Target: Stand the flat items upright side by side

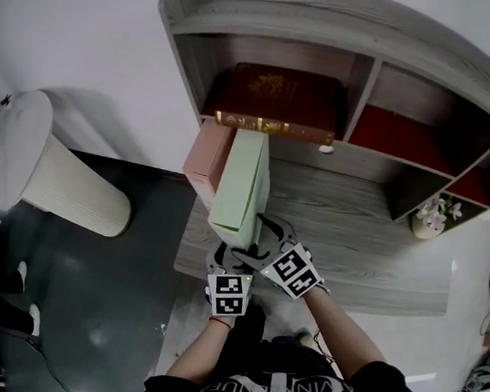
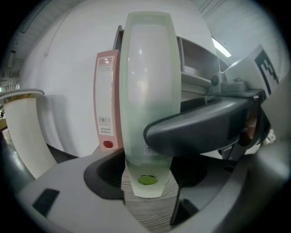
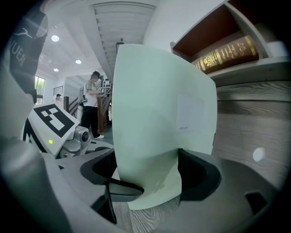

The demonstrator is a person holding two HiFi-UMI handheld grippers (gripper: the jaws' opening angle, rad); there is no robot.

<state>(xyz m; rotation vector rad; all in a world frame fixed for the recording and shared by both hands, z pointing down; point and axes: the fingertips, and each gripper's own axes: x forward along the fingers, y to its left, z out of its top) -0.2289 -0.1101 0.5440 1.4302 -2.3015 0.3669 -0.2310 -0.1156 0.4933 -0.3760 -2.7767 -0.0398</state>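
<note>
A pale green lever-arch binder point(image 1: 242, 186) stands upright on the lower board of a grey wood-grain shelf unit point(image 1: 353, 236), just beside a pink lever-arch binder point(image 1: 206, 157) on its left. The left gripper point(image 1: 229, 254) clamps its spine near the bottom. The right gripper point(image 1: 262, 240) clamps its near lower corner. A brown gold-lettered book point(image 1: 280, 99) lies flat in the compartment above.
</note>
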